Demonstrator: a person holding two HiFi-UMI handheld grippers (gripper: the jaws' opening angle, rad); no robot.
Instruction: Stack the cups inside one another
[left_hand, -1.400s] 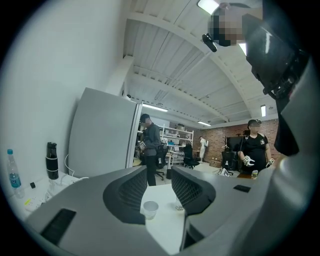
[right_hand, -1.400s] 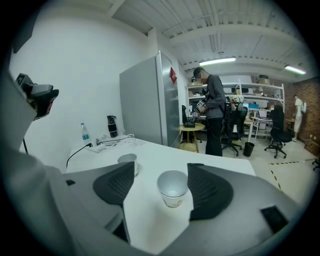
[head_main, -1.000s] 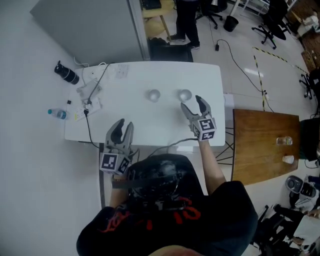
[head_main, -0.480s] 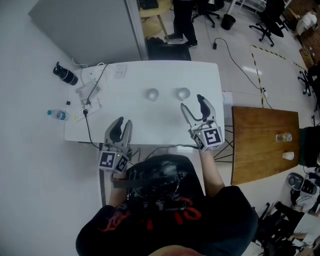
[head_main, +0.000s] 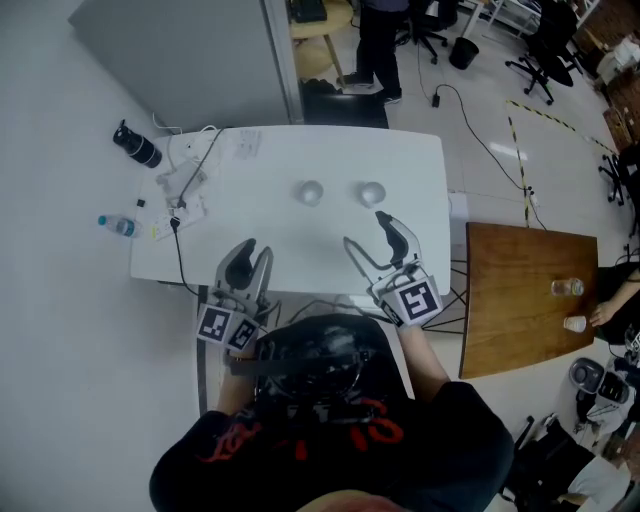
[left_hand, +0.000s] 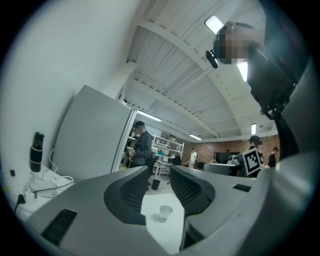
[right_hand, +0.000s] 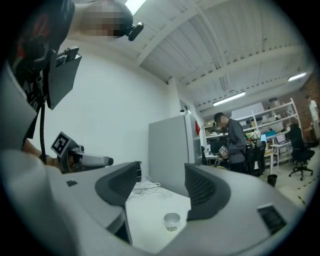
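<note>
Two small clear cups stand apart on the white table (head_main: 300, 150), the left cup (head_main: 310, 192) and the right cup (head_main: 371, 192). My left gripper (head_main: 248, 258) hovers over the table's near edge, open and empty, well short of the left cup. My right gripper (head_main: 366, 232) is raised nearer the right cup, jaws wide open with nothing between them. Looking along the left gripper (left_hand: 159, 174), one cup (left_hand: 164, 213) shows far ahead between the jaws. The right gripper (right_hand: 162, 175) frames one cup (right_hand: 172, 220) the same way.
At the table's left end lie a black bottle (head_main: 135, 147), a plastic bottle (head_main: 117, 226) and cables with papers (head_main: 185, 185). A grey cabinet (head_main: 180, 60) stands behind. A wooden table (head_main: 520, 295) is at the right; a person (head_main: 380, 40) stands beyond the far edge.
The right gripper has drawn back from the right cup toward the near edge and risen. The left gripper has hardly moved. Both cups stand where they were.
</note>
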